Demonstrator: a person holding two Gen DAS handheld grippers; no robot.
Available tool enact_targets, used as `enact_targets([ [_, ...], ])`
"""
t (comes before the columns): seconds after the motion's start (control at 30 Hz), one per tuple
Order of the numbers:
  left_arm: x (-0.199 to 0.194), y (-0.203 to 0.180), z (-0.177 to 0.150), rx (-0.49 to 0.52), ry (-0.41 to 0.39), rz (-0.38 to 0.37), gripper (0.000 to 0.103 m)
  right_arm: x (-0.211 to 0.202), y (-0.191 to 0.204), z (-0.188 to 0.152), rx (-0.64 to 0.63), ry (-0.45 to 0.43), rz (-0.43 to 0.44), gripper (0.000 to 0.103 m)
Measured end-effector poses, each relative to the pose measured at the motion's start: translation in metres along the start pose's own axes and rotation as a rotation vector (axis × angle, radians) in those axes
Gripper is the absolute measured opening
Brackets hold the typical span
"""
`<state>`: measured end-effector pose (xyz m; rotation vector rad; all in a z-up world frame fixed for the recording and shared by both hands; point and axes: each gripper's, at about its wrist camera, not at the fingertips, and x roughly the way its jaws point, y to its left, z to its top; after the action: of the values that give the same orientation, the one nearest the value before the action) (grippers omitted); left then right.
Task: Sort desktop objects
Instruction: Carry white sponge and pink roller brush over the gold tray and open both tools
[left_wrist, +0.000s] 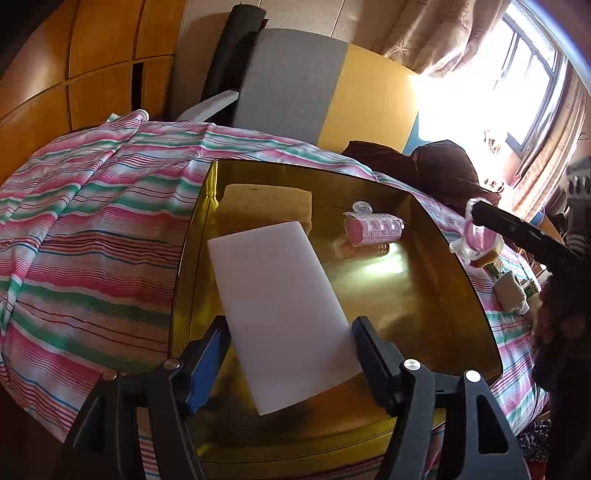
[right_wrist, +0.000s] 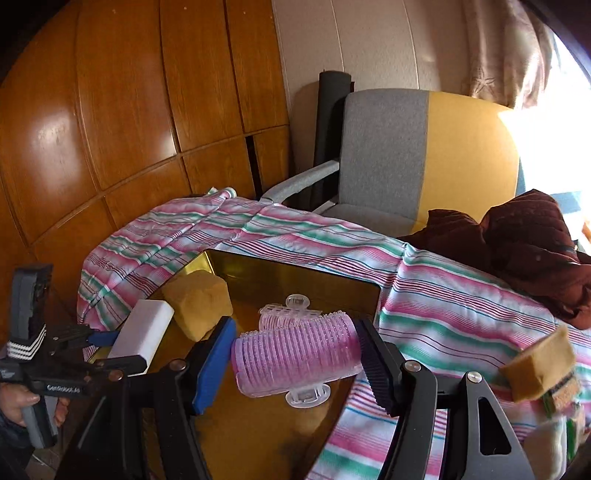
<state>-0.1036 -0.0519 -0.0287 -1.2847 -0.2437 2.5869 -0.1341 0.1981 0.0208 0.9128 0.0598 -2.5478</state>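
Left wrist view: left gripper clenched on white rectangular foam block, long axis running forward from jaws, over gold mirrored tray; tan sponge at tray's far end.

Right wrist view: right gripper grasping pink ribbed hair roller, axis crosswise between fingers, above tray's right edge; striped cloth beneath tray.

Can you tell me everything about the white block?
The white block is a plain, smooth, foam-looking slab with squared edges and no markings. The left gripper holds it, one jaw against each long side. It points out over the gold tray, and its far end overlaps the yellow sponge. Whether they touch, I cannot tell.
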Motion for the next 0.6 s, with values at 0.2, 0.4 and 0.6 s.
enact_targets([
  [0.2, 0.004, 0.006, 0.000, 0.003, 0.010, 0.001, 0.072, 0.045, -0.007, 0.025, 0.016, 0.075, -0.007, 0.068],
  [0.4, 0.014, 0.006, 0.010, 0.015, 0.028, 0.022, 0.073, 0.041, -0.027, 0.022, 0.089, 0.047, -0.036, 0.073],
  [0.6, 0.034, 0.005, 0.031, -0.010, 0.100, 0.023, 0.073, -0.003, -0.034, -0.009, 0.128, -0.031, -0.044, 0.077],
])
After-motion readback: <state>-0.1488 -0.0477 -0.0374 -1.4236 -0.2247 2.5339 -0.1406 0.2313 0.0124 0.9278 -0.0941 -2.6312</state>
